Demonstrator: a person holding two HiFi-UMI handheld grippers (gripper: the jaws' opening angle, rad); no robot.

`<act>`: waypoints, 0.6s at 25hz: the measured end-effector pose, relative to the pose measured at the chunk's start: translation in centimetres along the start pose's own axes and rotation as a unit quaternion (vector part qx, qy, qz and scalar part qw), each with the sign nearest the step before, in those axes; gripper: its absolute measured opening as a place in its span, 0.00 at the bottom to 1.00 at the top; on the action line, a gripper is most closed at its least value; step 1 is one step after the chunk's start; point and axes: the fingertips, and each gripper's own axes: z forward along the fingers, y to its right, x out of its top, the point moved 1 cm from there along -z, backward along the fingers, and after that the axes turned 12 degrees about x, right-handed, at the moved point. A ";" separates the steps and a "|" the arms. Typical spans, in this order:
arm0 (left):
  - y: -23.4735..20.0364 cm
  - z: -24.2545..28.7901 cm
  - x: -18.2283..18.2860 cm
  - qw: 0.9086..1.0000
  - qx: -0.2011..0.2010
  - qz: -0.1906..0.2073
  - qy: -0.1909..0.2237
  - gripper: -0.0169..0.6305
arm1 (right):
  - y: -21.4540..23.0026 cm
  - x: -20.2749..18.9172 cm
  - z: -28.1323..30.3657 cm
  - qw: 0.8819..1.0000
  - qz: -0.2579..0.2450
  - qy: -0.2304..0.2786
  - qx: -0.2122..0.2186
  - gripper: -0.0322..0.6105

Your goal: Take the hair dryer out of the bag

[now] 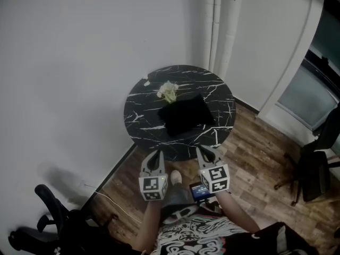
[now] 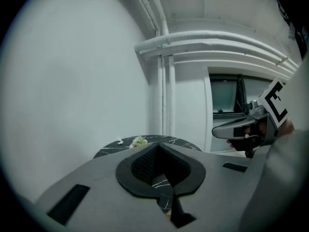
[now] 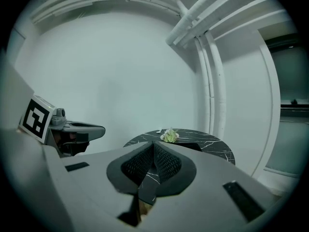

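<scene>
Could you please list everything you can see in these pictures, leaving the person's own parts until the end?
table: one, round, black marble with white veins, by the white wall
bag: one, black, lying flat near the table's middle
flowers: one small bunch, white and pale green, on the table at the bag's far left corner
pipes: several, white, running up the wall behind the table
window: one, dark-framed, at the right
office chair: one, black, lower left on the floor
second chair: one, black, at the right edge
floor: brown wood planks
left gripper: one, grey, jaws shut and empty, short of the table's near edge
right gripper: one, grey, jaws shut and empty, beside the left one
</scene>
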 end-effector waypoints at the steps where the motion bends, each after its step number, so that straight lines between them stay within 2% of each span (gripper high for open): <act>1: -0.1 0.8 0.0 1.000 -0.002 -0.001 -0.001 0.05 | 0.5 0.0 0.6 1.000 0.000 -0.002 -0.001 0.08; 15: -3.2 15.7 1.4 0.999 -0.042 -0.016 -0.014 0.05 | 8.8 1.5 10.7 0.997 0.006 -0.043 -0.057 0.08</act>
